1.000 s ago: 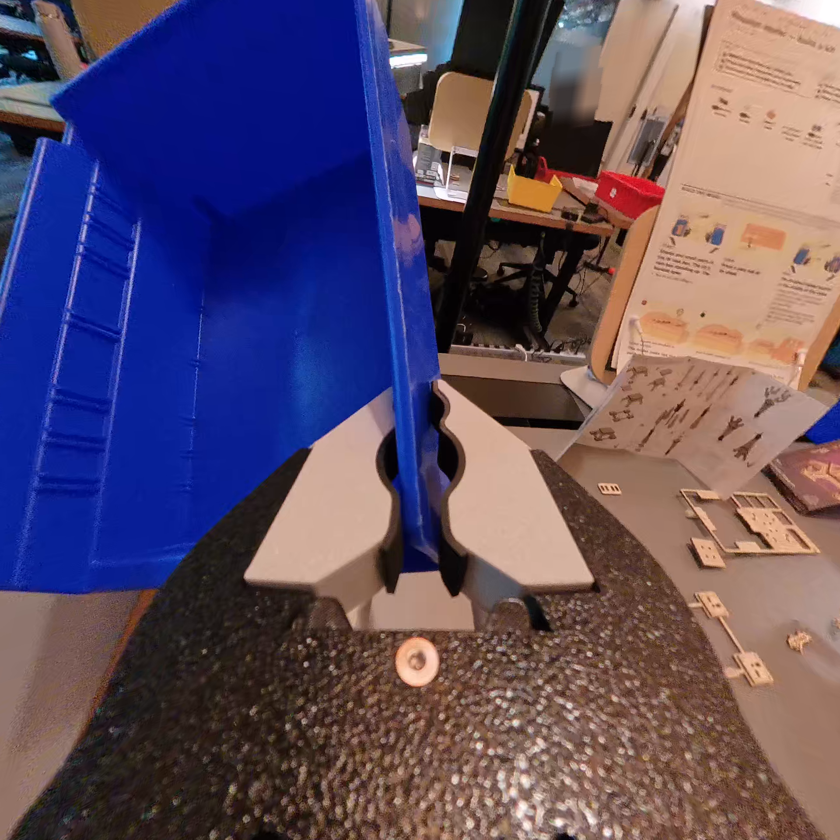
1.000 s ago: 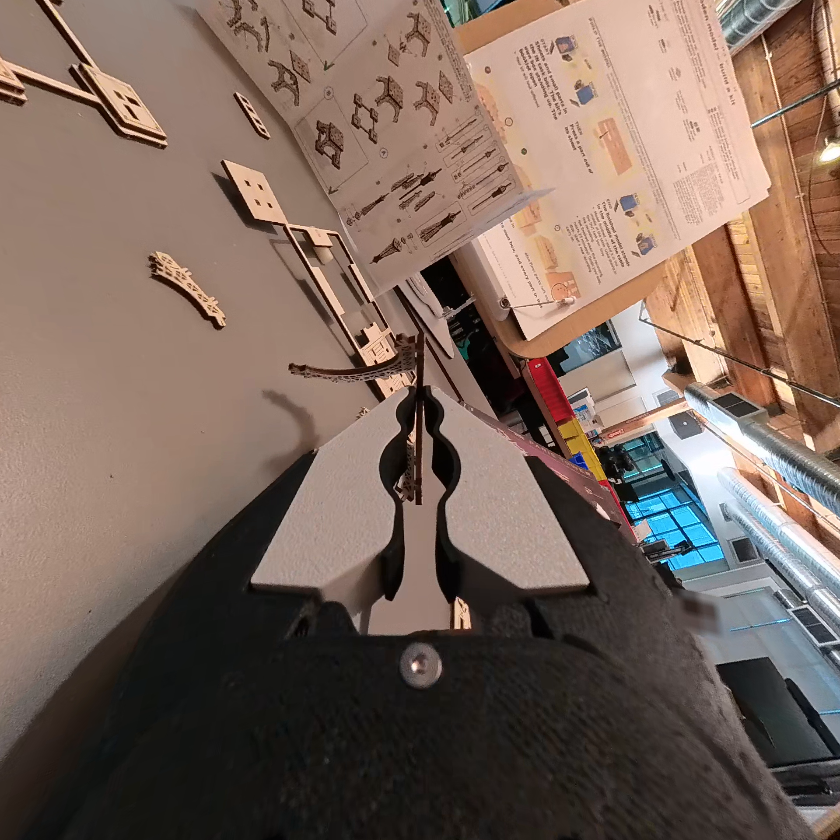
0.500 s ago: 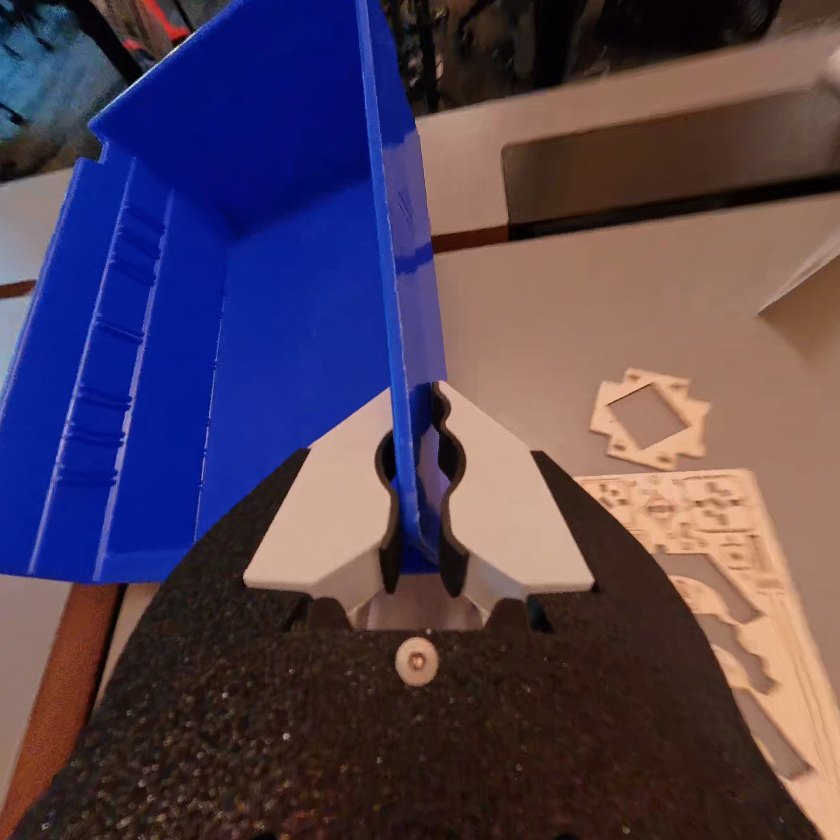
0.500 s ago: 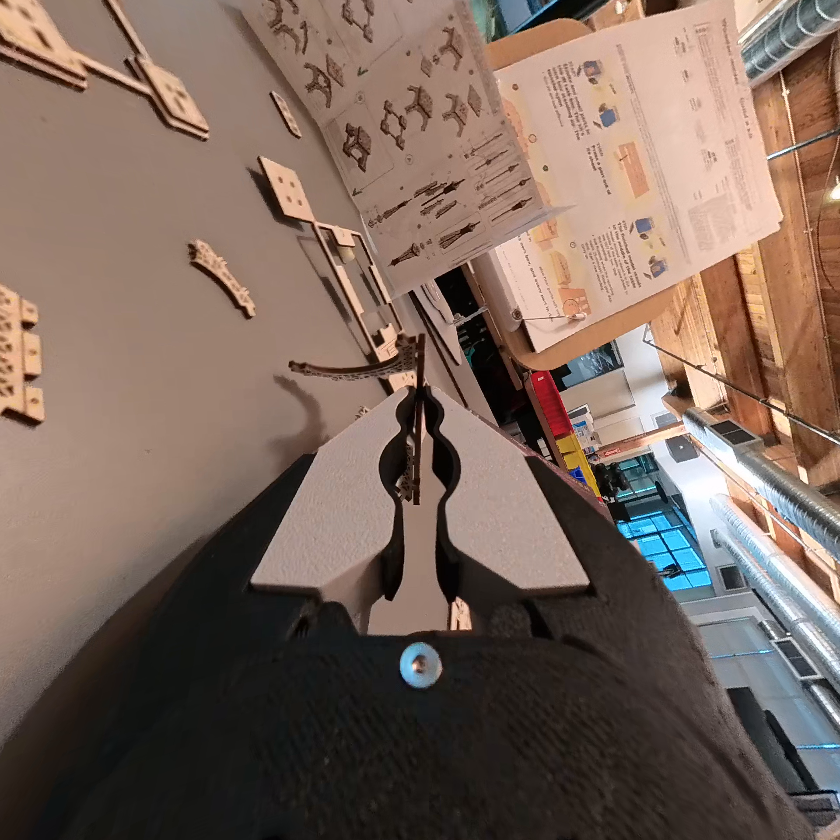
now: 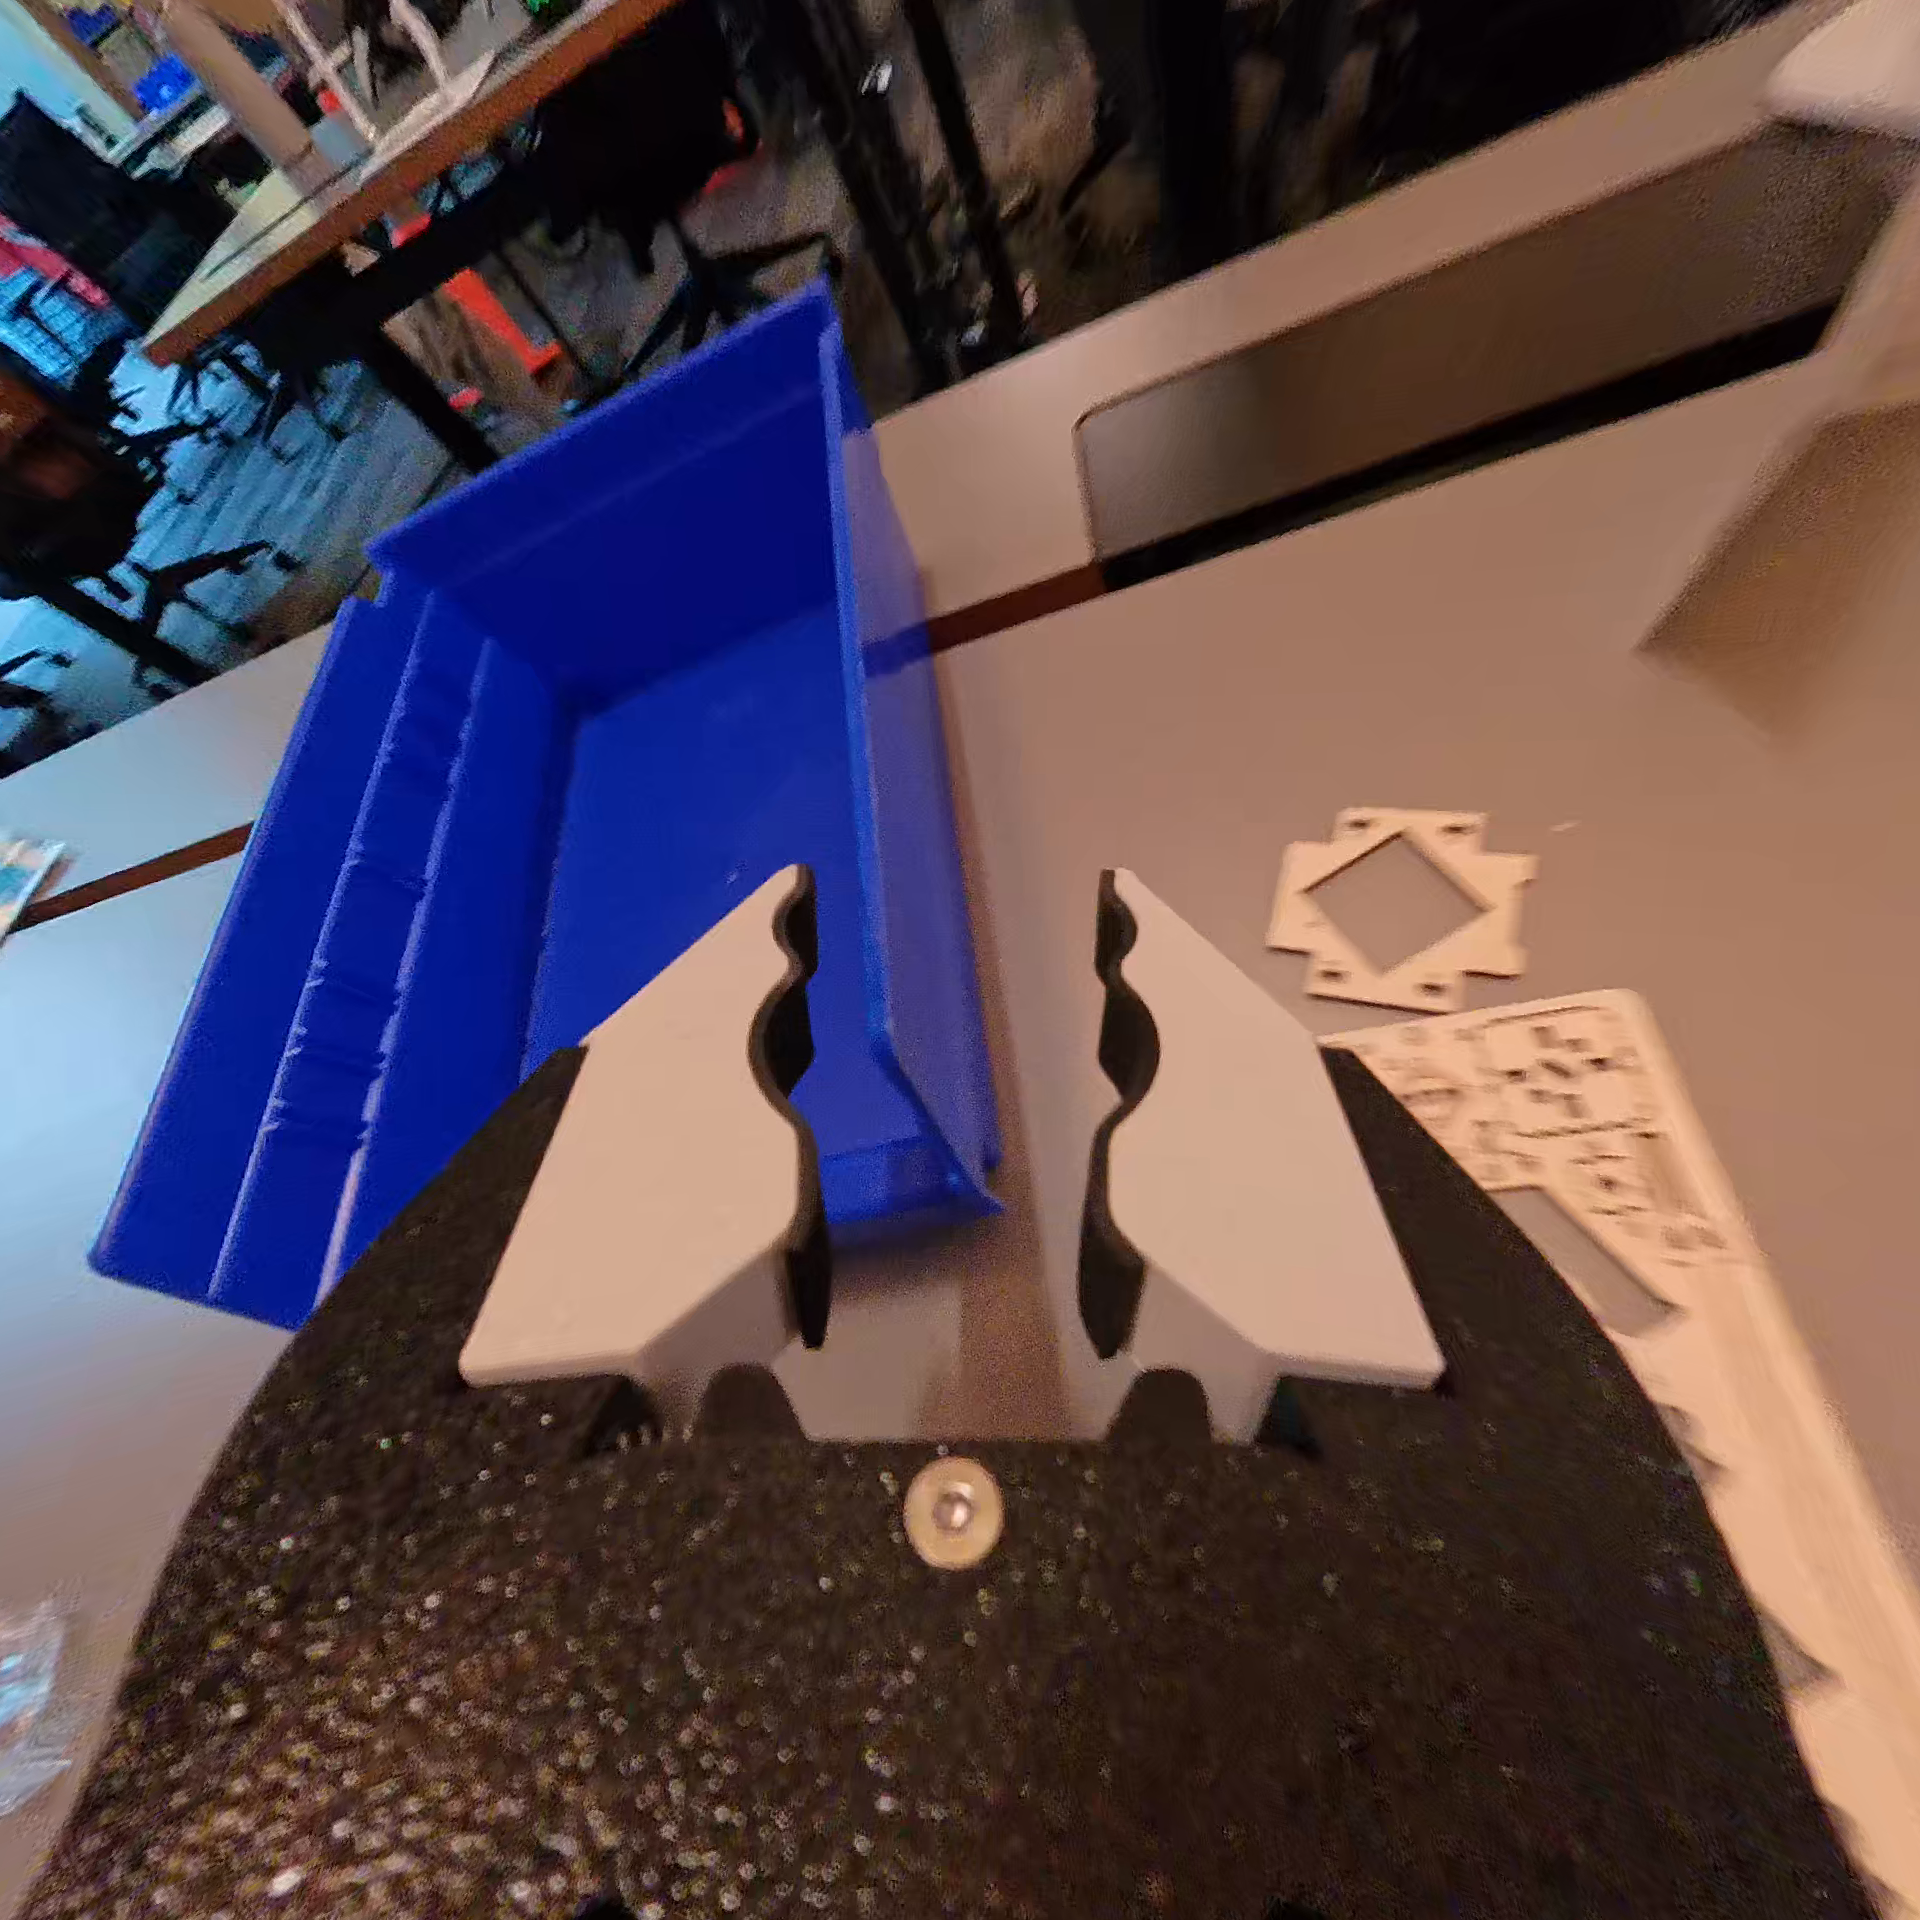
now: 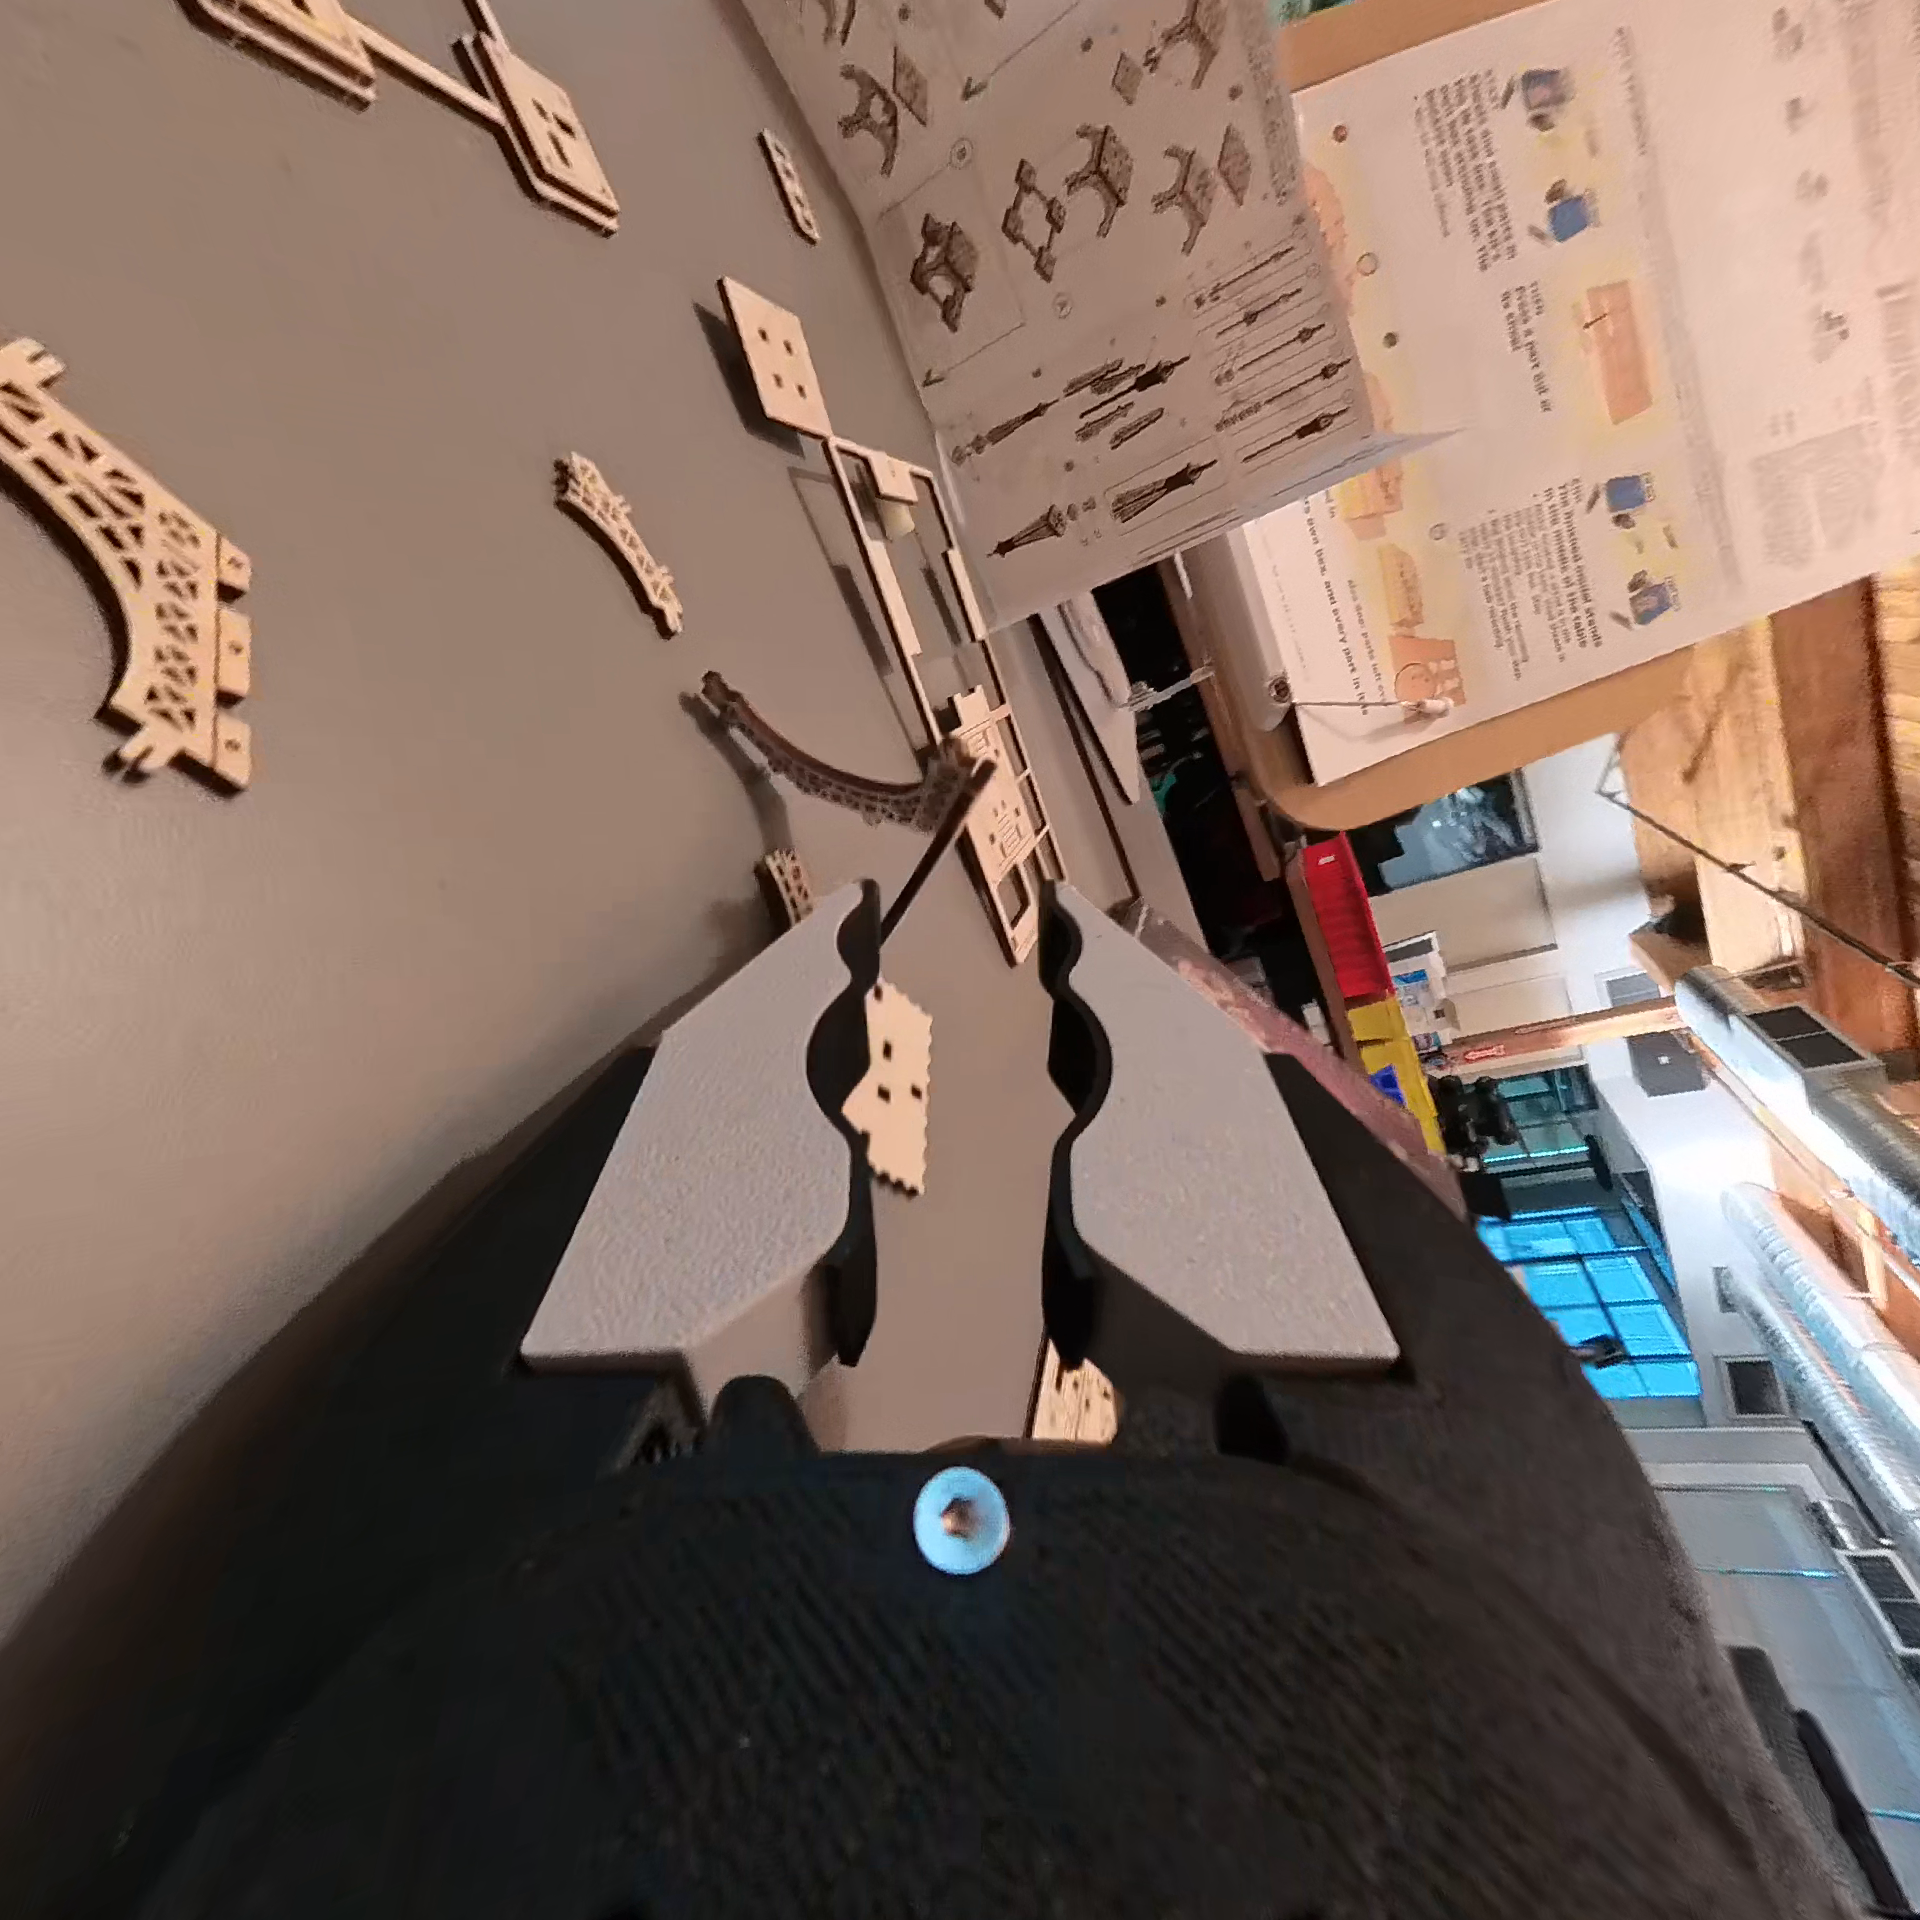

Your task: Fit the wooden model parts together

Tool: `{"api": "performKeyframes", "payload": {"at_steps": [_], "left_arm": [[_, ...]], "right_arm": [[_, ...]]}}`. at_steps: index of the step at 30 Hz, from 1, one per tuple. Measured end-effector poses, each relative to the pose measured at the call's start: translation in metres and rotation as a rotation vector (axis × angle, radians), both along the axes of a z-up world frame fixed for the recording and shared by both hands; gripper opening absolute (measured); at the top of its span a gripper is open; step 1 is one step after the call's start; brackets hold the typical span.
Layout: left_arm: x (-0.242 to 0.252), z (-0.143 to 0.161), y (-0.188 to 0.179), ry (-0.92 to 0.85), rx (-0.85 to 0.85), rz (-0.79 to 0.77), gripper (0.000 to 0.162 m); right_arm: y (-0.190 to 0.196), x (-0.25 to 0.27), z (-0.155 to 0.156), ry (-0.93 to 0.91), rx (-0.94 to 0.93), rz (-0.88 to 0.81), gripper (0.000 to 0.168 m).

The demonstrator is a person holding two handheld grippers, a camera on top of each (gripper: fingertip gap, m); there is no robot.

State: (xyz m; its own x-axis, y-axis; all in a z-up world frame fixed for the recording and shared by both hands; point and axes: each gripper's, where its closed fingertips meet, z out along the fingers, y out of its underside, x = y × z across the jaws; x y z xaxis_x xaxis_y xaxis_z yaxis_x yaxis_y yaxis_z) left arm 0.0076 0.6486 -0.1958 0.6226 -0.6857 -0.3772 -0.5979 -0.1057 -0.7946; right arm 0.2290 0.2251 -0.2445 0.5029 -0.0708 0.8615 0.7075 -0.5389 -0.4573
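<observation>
My left gripper [image 5: 954, 878] is open and empty, just above the near right corner of a blue plastic bin [image 5: 665, 831] that stands empty on the grey table. My right gripper [image 6: 954, 891] is open. A wooden sub-assembly, a small square plate [image 6: 894, 1081] joined to a dark arched lattice leg [image 6: 821, 774], sits loose and tilted between the jaws, leaning on the left finger [image 6: 727, 1122]. The leg's far end reaches the table. A square wooden frame part [image 5: 1397, 909] and a punched wooden sheet [image 5: 1538, 1112] lie to the right of the bin.
In the right wrist view a large arched lattice piece [image 6: 135, 582], a small arc [image 6: 623, 545], a square plate with holes [image 6: 777, 369] and an empty sprue frame [image 6: 914, 623] lie on the table. A folded instruction sheet [image 6: 1091, 260] and a poster board [image 6: 1610, 364] stand behind. The tips of one gripper are about 50 cm away from the tips of the other. The large arched lattice piece [image 6: 135, 582] lies around 10 cm away from my right fingertips.
The left gripper lowered the blue bin onto the table and opened, letting go of its wall. The right gripper opened, and the wooden sub-assembly it held tipped over against the left finger.
</observation>
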Motion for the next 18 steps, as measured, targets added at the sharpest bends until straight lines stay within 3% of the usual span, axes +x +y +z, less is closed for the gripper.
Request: {"api": "performKeyframes", "payload": {"at_steps": [6, 12, 16, 18], "left_arm": [[0.029, 0.026, -0.073, -0.100, -0.068, -0.166, 0.050], [0.113, 0.023, -0.190, -0.100, -0.232, -0.521, 0.050], [0.185, 0.017, -0.277, 0.001, -0.249, -0.759, 0.070], [0.227, 0.017, -0.316, 0.040, -0.210, -0.874, 0.082]], "right_arm": [[-0.040, 0.003, 0.007, 0.339, 0.063, -0.027, 0.032], [-0.117, 0.096, 0.023, 0.578, 0.277, -0.348, 0.050], [-0.151, 0.136, -0.005, 0.784, 0.257, -0.503, 0.091], [-0.149, 0.134, -0.015, 0.888, 0.218, -0.477, 0.092]]}}
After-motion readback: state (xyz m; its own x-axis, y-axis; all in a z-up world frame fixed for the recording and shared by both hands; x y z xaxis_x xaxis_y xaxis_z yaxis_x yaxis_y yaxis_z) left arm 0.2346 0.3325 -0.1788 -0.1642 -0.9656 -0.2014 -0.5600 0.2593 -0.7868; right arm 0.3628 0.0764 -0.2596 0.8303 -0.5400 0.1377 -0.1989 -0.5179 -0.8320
